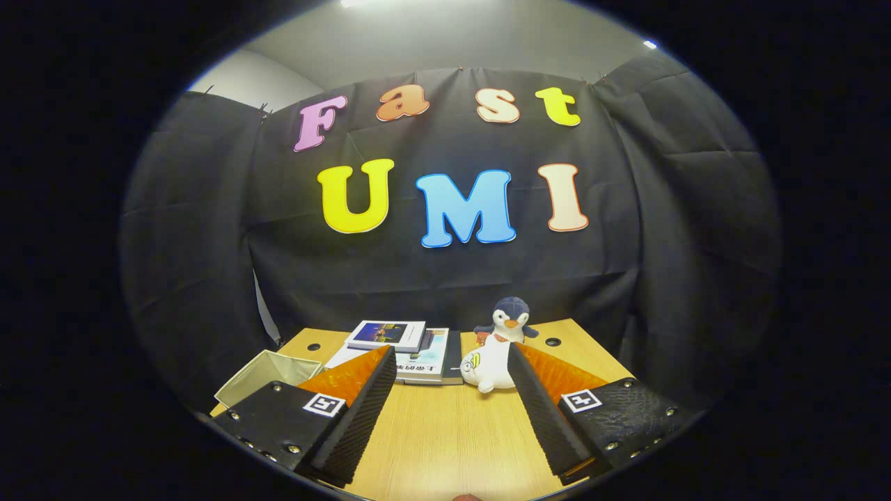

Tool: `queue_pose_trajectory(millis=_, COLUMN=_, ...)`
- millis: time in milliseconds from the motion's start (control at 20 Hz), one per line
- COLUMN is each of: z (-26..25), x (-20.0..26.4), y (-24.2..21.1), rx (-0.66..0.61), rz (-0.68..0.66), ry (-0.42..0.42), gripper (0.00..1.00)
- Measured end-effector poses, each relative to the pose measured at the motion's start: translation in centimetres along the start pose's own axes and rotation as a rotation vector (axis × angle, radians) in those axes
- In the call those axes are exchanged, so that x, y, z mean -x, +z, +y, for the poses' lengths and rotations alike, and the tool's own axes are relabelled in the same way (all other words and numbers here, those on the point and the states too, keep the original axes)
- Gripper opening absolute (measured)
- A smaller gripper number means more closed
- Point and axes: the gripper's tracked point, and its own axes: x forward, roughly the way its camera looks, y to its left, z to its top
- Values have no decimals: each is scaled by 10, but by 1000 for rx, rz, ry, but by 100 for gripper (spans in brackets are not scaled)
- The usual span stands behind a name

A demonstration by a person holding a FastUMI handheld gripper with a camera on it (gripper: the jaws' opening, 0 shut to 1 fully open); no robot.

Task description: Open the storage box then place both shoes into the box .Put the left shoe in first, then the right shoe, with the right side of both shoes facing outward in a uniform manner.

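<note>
Your gripper (451,362) hangs with jaws spread wide, bare wooden table (445,438) between them. Just beyond the fingertips lie stacked books (411,351) and a plush penguin (498,348). The open storage box (261,376) sits far left, behind the left finger.

Table (445,431) matt wood grain; fingers (362,400) ribbed black rubber, spread apart; penguin (498,351) plush; books (411,348) glossy paper.
</note>
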Motion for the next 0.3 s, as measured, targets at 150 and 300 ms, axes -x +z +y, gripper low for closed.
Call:
queue_pose_trajectory(millis=150, z=-13, x=2, y=4, rx=-8, rz=-24, ry=-22, gripper=97)
queue_pose_trajectory(millis=300, z=-20, x=2, y=9, rx=-20, rz=-42, ry=-36, gripper=98)
